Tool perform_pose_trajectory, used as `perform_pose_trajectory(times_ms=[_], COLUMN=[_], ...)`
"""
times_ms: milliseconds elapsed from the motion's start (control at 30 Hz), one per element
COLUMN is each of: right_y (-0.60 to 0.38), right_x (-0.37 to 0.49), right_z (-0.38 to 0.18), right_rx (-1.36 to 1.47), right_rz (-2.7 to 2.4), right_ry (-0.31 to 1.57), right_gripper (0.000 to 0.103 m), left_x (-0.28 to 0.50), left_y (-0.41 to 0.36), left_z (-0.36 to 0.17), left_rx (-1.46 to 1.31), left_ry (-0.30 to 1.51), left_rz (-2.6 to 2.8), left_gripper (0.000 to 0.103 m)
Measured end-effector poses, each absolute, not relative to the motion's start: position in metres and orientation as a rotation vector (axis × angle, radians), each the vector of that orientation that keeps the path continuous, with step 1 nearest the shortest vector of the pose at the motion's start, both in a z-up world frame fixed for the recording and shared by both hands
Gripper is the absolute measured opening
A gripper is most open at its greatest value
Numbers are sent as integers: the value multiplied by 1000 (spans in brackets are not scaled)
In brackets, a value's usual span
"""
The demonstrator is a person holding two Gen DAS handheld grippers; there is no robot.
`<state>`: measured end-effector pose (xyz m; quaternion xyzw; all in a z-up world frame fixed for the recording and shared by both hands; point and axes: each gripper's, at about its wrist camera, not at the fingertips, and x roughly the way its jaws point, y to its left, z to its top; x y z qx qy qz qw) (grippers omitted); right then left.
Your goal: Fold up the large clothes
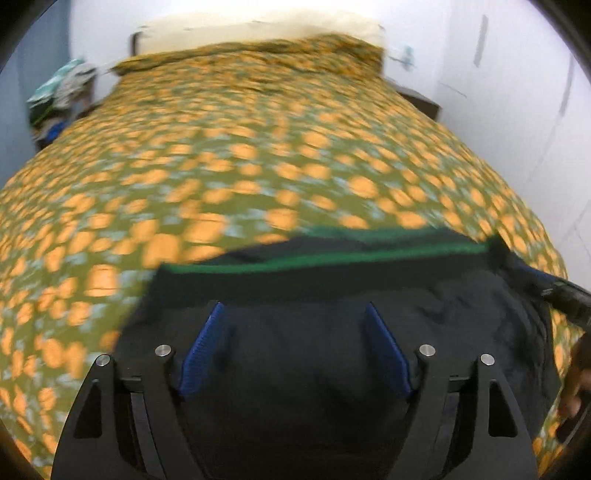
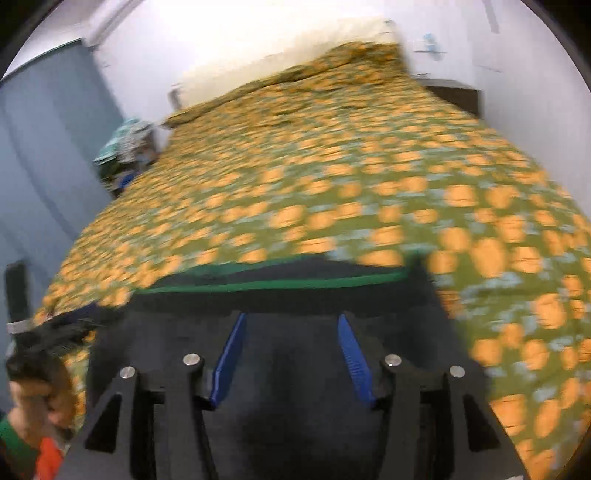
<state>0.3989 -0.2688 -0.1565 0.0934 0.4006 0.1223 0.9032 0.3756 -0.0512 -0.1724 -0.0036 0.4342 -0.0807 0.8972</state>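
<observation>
Both claws, left claw [image 1: 295,354] and right claw [image 2: 291,360], gape empty above the dark green-trimmed garment [image 1: 332,295] lying low-centre on the floral bed [image 1: 258,166]; soft, limp and light, it seems best pinched at corners.

Both wrist views look down and forward from close above the dark garment [image 1: 332,350] at the bed's [image 1: 258,147] near edge, sharing the far headboard [image 2: 288,48].

A bed [image 1: 258,155] under a green spread with orange blooms fills the room; cream pillows [image 1: 258,29] lie at 12 o'clock, heaped clothing [image 1: 62,92] at 10 o'clock, a dark nightstand [image 1: 424,101] at 2 o'clock.
</observation>
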Motion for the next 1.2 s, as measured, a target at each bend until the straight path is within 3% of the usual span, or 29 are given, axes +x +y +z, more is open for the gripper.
perform_pose_trajectory(times_ms=[200,633,900,1000,1200], right_y=[-243,-241,-248,-252,-266], right_x=[425,428,428,409,354], right_z=[-223,-261,-238,-214,-186], right_rx=[151,145,168,163,125], right_rz=[233,224,246,247,246], right_ry=[913,829,882,869,834], right_gripper=[54,54,54,54,55], left_x=[397,397,382,357,336], left_y=[-67,-76,-63,-60,-80], left_z=[-225,-256,-204,-184,-212], left_rx=[-48,16,-45,-74,20], left_ry=[955,881,949,921,953], left_rz=[-118,-86,-129,-183,-227], left_gripper=[88,89,87,94,95])
